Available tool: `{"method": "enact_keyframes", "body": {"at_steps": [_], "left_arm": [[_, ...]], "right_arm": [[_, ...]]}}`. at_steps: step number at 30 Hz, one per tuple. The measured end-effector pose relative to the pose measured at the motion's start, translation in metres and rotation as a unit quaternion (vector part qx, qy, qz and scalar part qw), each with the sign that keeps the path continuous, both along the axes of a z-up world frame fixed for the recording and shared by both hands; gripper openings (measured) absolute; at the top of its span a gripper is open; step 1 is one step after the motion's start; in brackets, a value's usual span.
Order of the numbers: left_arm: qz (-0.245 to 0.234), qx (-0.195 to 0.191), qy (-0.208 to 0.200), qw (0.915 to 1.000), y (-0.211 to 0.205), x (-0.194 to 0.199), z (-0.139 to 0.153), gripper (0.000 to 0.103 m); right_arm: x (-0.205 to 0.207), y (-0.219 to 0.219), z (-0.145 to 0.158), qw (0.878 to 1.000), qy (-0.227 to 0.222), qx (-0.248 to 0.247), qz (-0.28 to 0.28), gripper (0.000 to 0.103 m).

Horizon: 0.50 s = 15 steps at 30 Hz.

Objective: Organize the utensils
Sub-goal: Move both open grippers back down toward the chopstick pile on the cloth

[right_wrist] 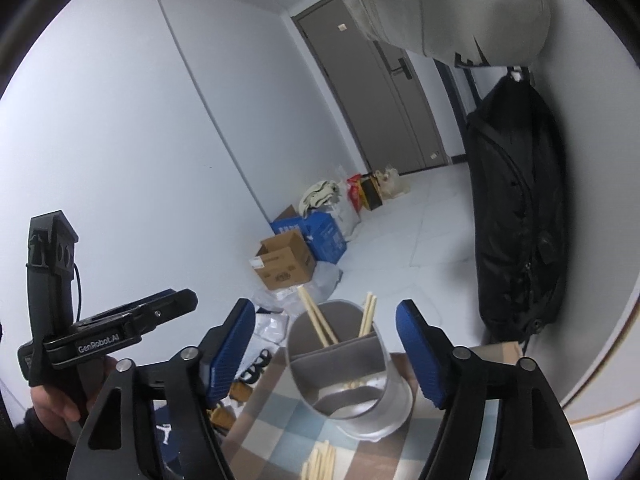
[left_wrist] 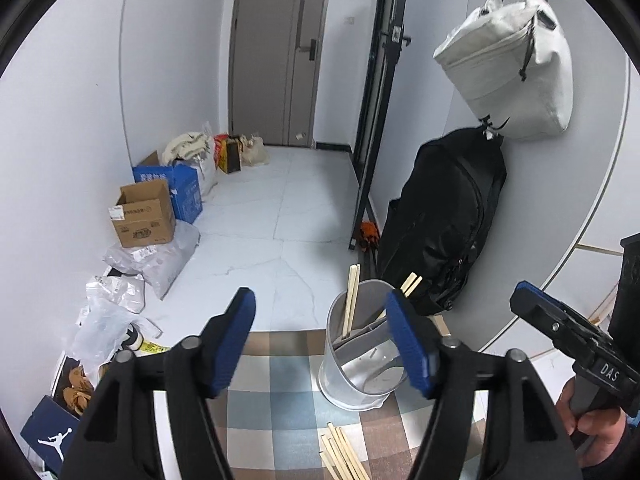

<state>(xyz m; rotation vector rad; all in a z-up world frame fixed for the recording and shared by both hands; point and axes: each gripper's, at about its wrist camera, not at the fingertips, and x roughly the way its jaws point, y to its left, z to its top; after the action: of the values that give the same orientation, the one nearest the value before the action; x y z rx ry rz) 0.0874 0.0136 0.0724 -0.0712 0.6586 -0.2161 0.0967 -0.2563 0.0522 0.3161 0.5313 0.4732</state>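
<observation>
A grey metal utensil holder (left_wrist: 362,356) with an inner divider stands on a checked tablecloth (left_wrist: 276,392). Several wooden chopsticks (left_wrist: 352,304) stand in it. More loose chopsticks (left_wrist: 342,456) lie on the cloth in front of it. My left gripper (left_wrist: 324,344) is open and empty, held above the cloth just left of the holder. In the right wrist view my right gripper (right_wrist: 326,352) is open and empty, with the holder (right_wrist: 352,384) between its fingers' line of sight and the loose chopsticks (right_wrist: 320,462) below.
A black backpack (left_wrist: 444,224) and a white bag (left_wrist: 508,64) hang on the wall right of the holder. Cardboard boxes (left_wrist: 144,216) and plastic bags (left_wrist: 152,260) line the floor at the left. A grey door (left_wrist: 276,52) is at the back.
</observation>
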Motion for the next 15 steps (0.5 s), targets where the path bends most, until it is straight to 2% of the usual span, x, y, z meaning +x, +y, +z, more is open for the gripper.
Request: {"method": "enact_keyframes", "body": {"at_steps": [5,9,15], "left_arm": [[0.005,0.002,-0.007,1.0,0.002,-0.018,0.002,0.064],[0.018,0.004,-0.015,0.9997,0.005,-0.031,0.0,0.076],[0.027,0.006,-0.015,0.9995,0.009,-0.05,-0.012,0.077]], "right_arm": [[-0.022,0.005,0.003,1.0,-0.008,-0.005,0.004,0.081],[-0.039,0.009,0.003,1.0,-0.009,-0.011,0.007,0.085],[-0.06,0.015,-0.01,1.0,0.003,-0.019,0.009,0.092]]}}
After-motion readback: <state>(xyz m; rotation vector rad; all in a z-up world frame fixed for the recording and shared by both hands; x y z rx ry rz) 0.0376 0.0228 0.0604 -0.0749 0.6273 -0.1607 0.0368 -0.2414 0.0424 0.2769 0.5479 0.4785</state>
